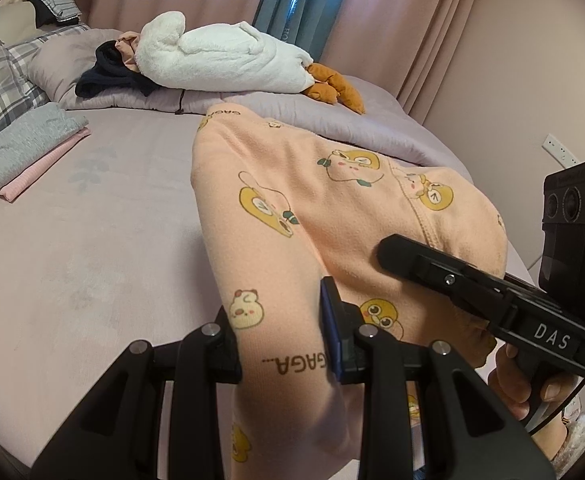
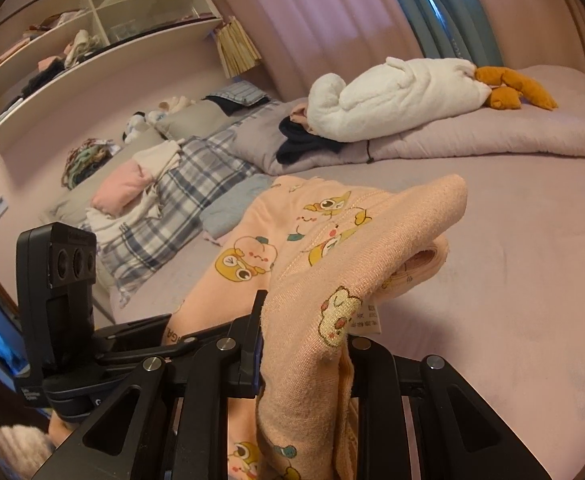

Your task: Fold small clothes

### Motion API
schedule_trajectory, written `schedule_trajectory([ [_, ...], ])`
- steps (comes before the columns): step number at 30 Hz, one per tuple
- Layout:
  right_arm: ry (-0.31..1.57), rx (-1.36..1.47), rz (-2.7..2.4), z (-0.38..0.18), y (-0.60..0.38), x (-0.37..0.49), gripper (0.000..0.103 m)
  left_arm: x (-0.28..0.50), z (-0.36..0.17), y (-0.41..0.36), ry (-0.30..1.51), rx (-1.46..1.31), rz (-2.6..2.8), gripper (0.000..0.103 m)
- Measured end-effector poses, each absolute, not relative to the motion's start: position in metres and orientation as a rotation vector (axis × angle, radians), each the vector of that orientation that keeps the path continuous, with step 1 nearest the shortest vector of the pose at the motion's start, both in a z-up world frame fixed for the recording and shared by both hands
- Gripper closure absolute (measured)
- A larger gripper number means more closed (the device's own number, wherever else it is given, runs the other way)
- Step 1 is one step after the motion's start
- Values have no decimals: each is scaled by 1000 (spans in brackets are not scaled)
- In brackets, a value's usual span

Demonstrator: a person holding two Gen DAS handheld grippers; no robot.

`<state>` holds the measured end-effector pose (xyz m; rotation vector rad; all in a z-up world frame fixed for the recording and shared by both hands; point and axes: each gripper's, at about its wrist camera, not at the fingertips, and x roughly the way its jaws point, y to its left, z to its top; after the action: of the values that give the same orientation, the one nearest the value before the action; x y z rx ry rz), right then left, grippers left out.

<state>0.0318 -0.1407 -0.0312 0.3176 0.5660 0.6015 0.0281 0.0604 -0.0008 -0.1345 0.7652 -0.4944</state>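
A small peach garment [image 1: 292, 208] printed with yellow cartoon animals hangs lifted above the lilac bed. My left gripper [image 1: 280, 344] is shut on its lower part, cloth bunched between the jaws. My right gripper [image 2: 304, 344] is shut on another part of the same garment [image 2: 332, 248], with a fold and a white care label draped over its right finger. The right gripper also shows in the left wrist view [image 1: 452, 276], close on the right. The left gripper's body shows in the right wrist view [image 2: 68, 304], at the left.
A folded grey and pink stack [image 1: 32, 152] lies at the left of the bed [image 1: 92, 240]. A white plush goose [image 1: 220, 60], a dark garment [image 1: 108, 76] and a lilac quilt [image 1: 332, 120] lie behind. Plaid pillows [image 2: 180, 200] and wall shelves [image 2: 72, 40] are at the left.
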Motion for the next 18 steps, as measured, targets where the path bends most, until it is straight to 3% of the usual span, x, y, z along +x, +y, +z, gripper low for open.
schedule_trajectory([
  [18,607,333,585,-46,-141,74,79,79,-22,51,811,-115,-473,73],
])
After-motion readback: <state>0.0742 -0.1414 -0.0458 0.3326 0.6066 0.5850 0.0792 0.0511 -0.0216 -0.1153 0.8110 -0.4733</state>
